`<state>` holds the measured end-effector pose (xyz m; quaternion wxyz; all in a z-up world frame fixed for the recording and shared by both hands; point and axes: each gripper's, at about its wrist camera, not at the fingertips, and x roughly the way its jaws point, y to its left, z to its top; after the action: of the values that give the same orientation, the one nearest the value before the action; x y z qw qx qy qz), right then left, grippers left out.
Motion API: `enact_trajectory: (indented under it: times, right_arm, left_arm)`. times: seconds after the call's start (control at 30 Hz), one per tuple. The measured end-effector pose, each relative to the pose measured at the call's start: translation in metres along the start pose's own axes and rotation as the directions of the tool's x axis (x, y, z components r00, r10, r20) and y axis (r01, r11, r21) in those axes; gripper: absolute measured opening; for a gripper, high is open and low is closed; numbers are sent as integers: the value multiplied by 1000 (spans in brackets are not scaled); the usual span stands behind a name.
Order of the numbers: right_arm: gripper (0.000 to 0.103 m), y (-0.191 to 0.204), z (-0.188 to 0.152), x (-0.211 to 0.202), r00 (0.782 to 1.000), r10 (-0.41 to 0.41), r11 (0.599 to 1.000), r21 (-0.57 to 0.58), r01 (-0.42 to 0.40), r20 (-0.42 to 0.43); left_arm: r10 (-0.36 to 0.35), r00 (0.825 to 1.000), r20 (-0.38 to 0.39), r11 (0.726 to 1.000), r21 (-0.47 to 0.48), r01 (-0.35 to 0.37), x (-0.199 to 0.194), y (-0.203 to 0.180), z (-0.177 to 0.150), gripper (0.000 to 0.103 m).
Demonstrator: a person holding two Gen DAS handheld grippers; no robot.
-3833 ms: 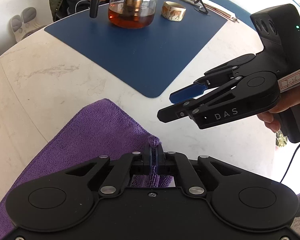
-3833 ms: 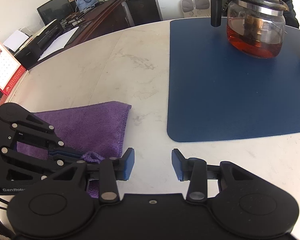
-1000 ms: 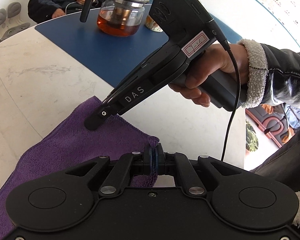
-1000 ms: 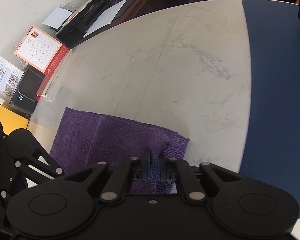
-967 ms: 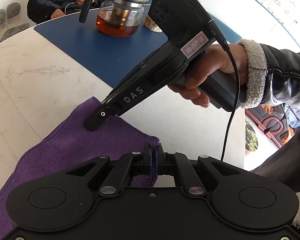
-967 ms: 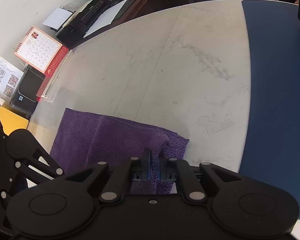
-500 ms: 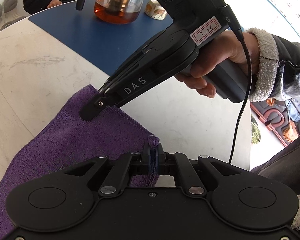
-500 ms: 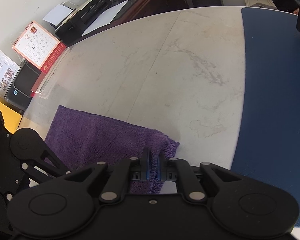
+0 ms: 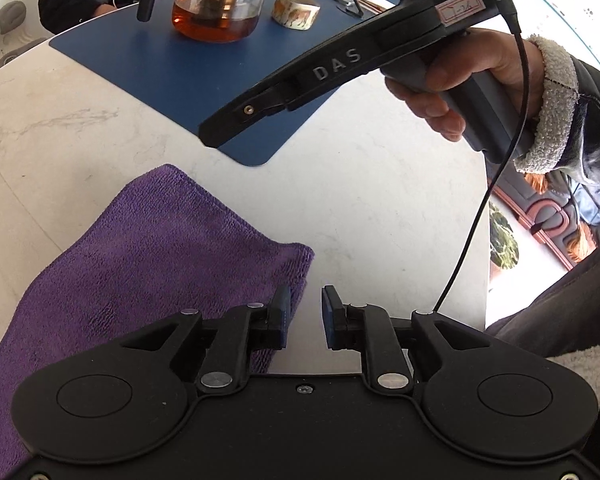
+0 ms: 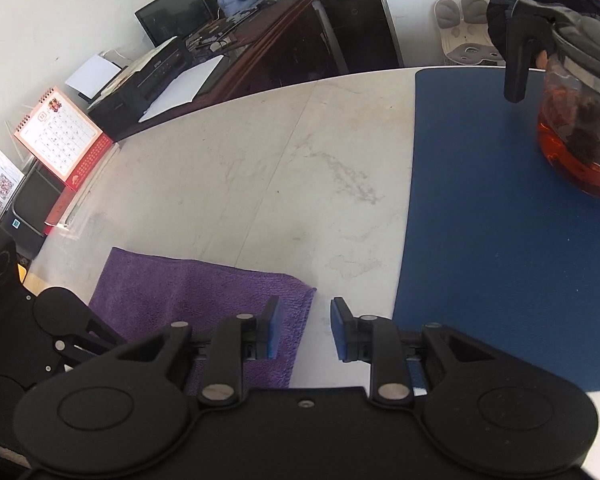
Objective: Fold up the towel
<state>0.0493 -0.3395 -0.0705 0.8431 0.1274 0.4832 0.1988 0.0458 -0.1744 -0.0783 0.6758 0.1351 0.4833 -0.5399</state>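
Purple terry cloth fills the lower left of the left wrist view: the towel (image 9: pixel 139 264) lies folded and flat on the pale marble desk (image 9: pixel 59 128), its near corner just beside the left gripper (image 9: pixel 304 316). That gripper's jaws have just been opening and now stand a little apart with nothing between them; the left blue pad hangs over the towel's edge, the right one over bare desk. Above, in the upper right of the frame, the right gripper (image 9: pixel 213 138) slants down from a hand (image 9: pixel 460 80) in a fleece-cuffed sleeve, its tip clear of the cloth and in front of the near corner of the blue mat (image 9: pixel 171 68). Farther back on the mat stand a glass teapot (image 9: pixel 219 4) of reddish tea and a roll of patterned tape (image 9: pixel 295 10).

In the right wrist view the right gripper (image 10: pixel 304 330) also shows jaws that have just been opening, slightly parted and empty, the towel (image 10: pixel 203 300) lying at lower centre-left under the left pad. Beyond it the desk (image 10: pixel 279 168) stretches up the frame, with the blue mat (image 10: pixel 500 240) and teapot (image 10: pixel 580 136) at right.
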Motion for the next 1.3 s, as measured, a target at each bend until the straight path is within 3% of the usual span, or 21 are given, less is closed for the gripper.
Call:
enact_trajectory:
  times: [0.2, 0.33, 0.5, 0.77, 0.9, 1.03, 1.17, 1.3]
  right_arm:
    - [24, 44, -34, 19, 996, 52, 997, -61, -57, -72]
    - [24, 73, -56, 36, 992, 6, 987, -161, -27, -129]
    - [23, 88, -78, 38, 983, -73, 968, -250, 29, -167]
    - [23, 111, -87, 38, 968, -185, 894, -439, 93, -171]
    - [23, 134, -68, 32, 984, -147, 883, -461, 83, -105]
    - [23, 169, -47, 67, 993, -105, 849, -524, 63, -51]
    - [23, 165, -39, 101, 992, -94, 860, -509, 37, -87]
    - [21, 134, -41, 83, 988, -142, 876, -472, 95, -65]
  left_arm:
    - [120, 993, 7, 982, -151, -118, -36, 19, -38, 19]
    - [240, 971, -23, 934, -268, -237, -57, 38, -71, 19]
    - [325, 944, -64, 862, -390, -323, -74, 60, -113, 19]
    - [354, 934, -36, 835, -437, -333, -94, 68, -139, 19]
    - [348, 937, 33, 862, -404, -306, -103, 69, -128, 21]
    - [360, 931, 58, 875, -366, -316, -95, 80, -111, 21]
    - [360, 932, 33, 859, -401, -318, -87, 101, -117, 21]
    - [330, 941, 76, 846, -465, -259, -99, 110, -143, 20]
